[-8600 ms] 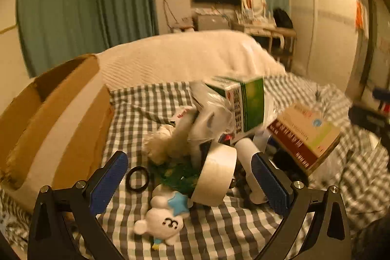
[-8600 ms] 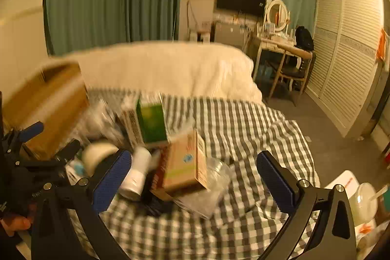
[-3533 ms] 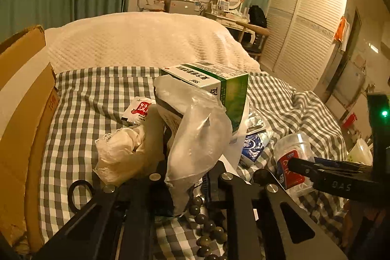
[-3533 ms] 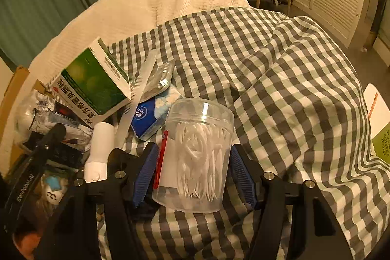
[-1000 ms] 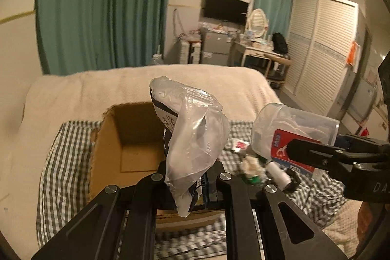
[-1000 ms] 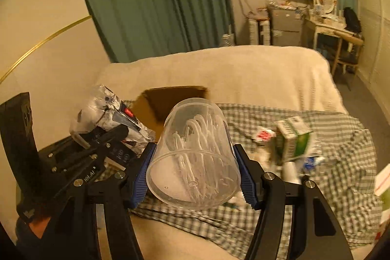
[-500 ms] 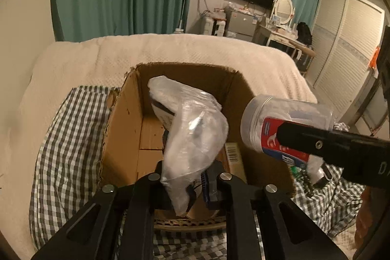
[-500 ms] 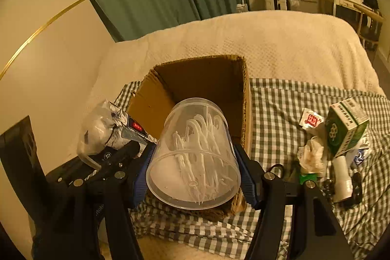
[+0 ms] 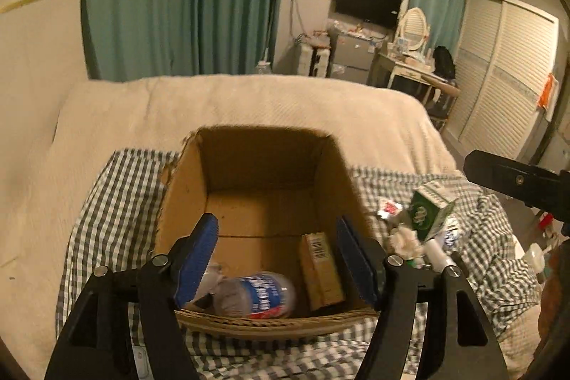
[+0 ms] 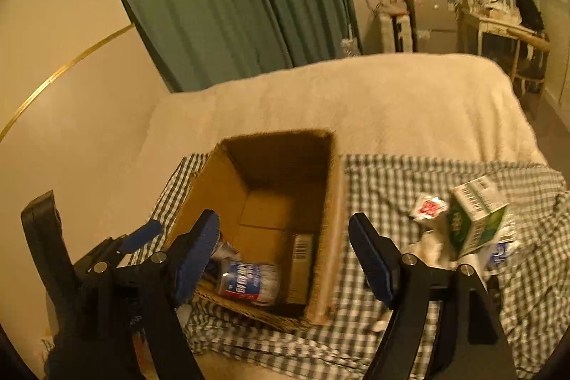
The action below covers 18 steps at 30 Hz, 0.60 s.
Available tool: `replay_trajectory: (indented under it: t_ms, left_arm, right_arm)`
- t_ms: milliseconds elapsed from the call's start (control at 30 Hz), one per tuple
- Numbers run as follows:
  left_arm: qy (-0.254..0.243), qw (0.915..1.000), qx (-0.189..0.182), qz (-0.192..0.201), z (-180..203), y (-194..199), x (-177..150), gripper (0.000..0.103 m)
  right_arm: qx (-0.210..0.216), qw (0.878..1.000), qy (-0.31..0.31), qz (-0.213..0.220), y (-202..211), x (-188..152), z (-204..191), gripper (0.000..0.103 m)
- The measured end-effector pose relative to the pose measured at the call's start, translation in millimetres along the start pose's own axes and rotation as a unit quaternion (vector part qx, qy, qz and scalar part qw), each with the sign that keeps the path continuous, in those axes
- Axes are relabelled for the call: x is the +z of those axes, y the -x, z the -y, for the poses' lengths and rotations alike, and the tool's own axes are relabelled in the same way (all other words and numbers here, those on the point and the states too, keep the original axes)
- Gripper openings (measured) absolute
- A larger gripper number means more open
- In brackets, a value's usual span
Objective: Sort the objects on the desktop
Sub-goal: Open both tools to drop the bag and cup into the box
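Note:
An open cardboard box (image 9: 185,187) stands on a checked cloth; it also shows in the right wrist view (image 10: 335,202). Inside lie the clear floss-pick jar (image 9: 262,296) on its side with a blue and red label, a tan carton (image 9: 320,269) and the crumpled plastic bag (image 9: 210,276). The jar (image 10: 247,282) and carton (image 10: 299,269) show in the right wrist view too. My left gripper (image 9: 276,259) is open and empty above the box's near edge. My right gripper (image 10: 285,259) is open and empty over the box.
To the right of the box lie a green and white carton (image 9: 429,214), a red and white sachet (image 9: 388,207), crumpled tissue (image 9: 404,239) and a white tube (image 9: 440,255) on the checked cloth (image 9: 117,187). A cream blanket (image 9: 249,102) lies behind.
Both grippers have opened. The plastic bag dropped from the left one and the floss-pick jar from the right one into the box.

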<state>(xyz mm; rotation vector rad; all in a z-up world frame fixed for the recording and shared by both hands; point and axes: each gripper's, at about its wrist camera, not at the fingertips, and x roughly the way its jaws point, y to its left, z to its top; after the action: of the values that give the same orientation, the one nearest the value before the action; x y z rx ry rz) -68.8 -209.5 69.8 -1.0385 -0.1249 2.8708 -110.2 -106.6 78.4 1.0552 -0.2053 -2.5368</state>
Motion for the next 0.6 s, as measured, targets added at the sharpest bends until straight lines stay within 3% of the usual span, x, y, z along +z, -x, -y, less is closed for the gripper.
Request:
replay_trajectory:
  t_ms: [333, 600]
  left_arm:
    - [-0.042, 0.9972, -0.059, 0.019, 91, 42, -1, 0.075]
    - [-0.050, 0.9941, -0.095, -0.021, 162, 23, -40, 0.076]
  right_arm:
    - [-0.058, 0.996, -0.031, 0.053, 100, -10, 62, 0.075]
    - [-0.102, 0.991, -0.057, 0.070, 159, -43, 120, 0.075]
